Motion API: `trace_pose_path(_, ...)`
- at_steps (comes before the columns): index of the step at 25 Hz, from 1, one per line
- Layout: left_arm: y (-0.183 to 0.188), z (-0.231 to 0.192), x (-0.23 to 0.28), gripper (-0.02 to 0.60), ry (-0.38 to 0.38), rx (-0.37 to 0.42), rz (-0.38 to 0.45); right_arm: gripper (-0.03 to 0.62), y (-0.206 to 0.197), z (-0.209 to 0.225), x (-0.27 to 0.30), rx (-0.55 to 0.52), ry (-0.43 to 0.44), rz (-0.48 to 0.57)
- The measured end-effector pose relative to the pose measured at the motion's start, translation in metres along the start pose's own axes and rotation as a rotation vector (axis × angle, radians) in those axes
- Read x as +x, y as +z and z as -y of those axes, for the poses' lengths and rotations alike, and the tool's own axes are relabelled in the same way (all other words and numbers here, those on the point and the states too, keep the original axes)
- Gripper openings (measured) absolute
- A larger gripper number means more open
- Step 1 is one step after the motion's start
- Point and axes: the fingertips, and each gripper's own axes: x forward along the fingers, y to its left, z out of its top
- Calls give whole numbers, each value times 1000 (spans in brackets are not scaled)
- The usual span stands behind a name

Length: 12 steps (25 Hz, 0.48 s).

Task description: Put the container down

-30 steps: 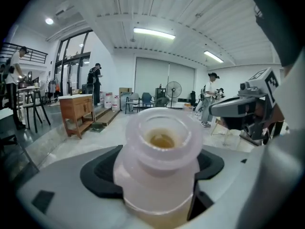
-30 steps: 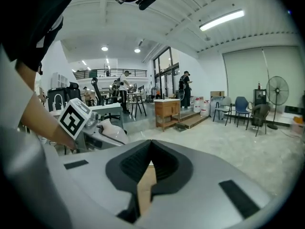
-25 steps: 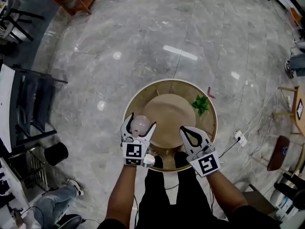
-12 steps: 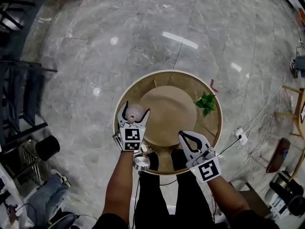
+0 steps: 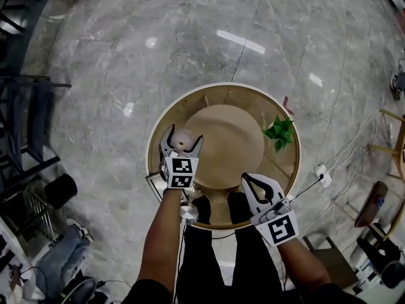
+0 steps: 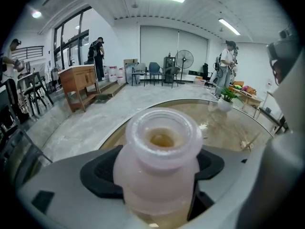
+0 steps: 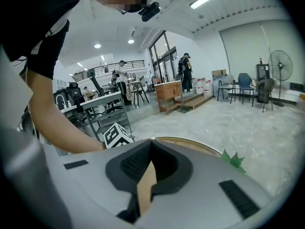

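Note:
A pale pink translucent container point(image 5: 185, 138) with an open mouth sits between the jaws of my left gripper point(image 5: 181, 139), which is shut on it. It is over the left part of the round table point(image 5: 209, 97); I cannot tell whether it touches the top. In the left gripper view the container point(image 6: 162, 142) fills the middle, with dark pads point(image 6: 97, 175) against its sides. My right gripper point(image 5: 247, 180) is shut with nothing in it at the table's near edge. In the right gripper view the tips of that gripper point(image 7: 150, 147) meet.
A small green plant point(image 5: 279, 132) stands at the table's right side. A small silvery round thing point(image 5: 188, 213) shows below my left wrist. On the floor are a black stool point(image 5: 61, 190) and dark racks at left, and a power strip point(image 5: 323, 175) with cable at right.
My left gripper has carried the container farther out over the table's left part. The right gripper has drawn back a little towards the near edge.

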Motion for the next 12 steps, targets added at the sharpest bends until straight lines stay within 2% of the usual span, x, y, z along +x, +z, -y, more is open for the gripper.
trace_pose_path(4,-3,3,4,414,-3,-32,21,0,4,8,-1,1,-16,6)
trace_pose_path(10,0,-4,3,425,20,-25,37,0,14,7,0,-9,-23,28)
trace_pose_path(12,2,-3,0,492,21,-53,49,0,24,7,-4,-13,-25,39)
